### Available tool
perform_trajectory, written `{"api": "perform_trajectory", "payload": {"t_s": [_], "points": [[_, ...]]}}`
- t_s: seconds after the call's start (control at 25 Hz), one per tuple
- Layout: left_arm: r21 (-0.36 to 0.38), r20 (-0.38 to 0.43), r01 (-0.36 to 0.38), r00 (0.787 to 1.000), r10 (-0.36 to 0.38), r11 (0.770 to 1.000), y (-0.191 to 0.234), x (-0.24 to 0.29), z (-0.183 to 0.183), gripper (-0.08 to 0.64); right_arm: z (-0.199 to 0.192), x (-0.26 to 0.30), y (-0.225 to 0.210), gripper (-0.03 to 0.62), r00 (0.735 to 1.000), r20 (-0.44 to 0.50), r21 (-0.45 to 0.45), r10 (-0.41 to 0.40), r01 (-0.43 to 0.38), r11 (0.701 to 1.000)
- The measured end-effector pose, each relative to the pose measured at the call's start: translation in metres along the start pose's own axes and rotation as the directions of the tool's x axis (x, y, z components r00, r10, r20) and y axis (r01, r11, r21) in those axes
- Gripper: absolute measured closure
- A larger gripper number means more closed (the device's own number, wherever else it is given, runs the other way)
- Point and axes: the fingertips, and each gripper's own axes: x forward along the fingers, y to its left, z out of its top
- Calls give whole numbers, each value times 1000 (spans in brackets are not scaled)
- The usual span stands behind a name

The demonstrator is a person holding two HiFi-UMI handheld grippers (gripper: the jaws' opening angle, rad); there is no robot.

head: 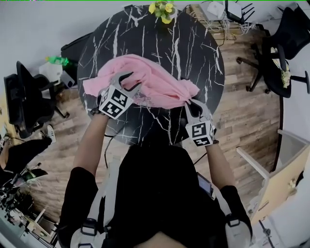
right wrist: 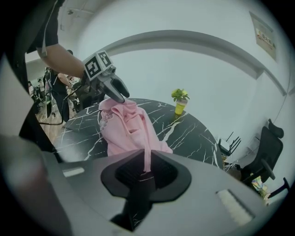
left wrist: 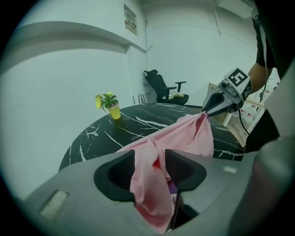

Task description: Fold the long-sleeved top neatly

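Observation:
A pink long-sleeved top lies bunched across the near half of a round black marble table. My left gripper is at the garment's left part, and a thick fold of pink cloth fills the space between its jaws. My right gripper holds the garment's right end, its jaws pinched on a thin strip of cloth. In the left gripper view the top stretches up to the right gripper. In the right gripper view the cloth hangs from the left gripper down onto the table.
A small potted plant in a yellow pot stands at the table's far edge. Black office chairs stand at the right and the left. A white desk is at the lower right, on a wooden floor.

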Motion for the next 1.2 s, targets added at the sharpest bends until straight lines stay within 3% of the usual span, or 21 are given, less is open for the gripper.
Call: {"api": "perform_trajectory", "payload": {"t_s": [0.28,0.56,0.92,1.2], "points": [[-28,-68,59,996,-60,998,-1,25,-16,362,-10,2,-1,545,999,-28,40,-15,16,999],[-91,-32,40,999,-43,995,-1,20,-20,523,-16,6,-5,545,998,-58,55,-14,17,998],[-188,39,-32,998,40,982,9,-37,-42,526,11,14,-9,546,999,-30,45,-17,19,999],[-255,79,-12,996,33,967,-9,-84,-81,526,38,28,3,546,1000,-17,-4,-16,16,1000]]}}
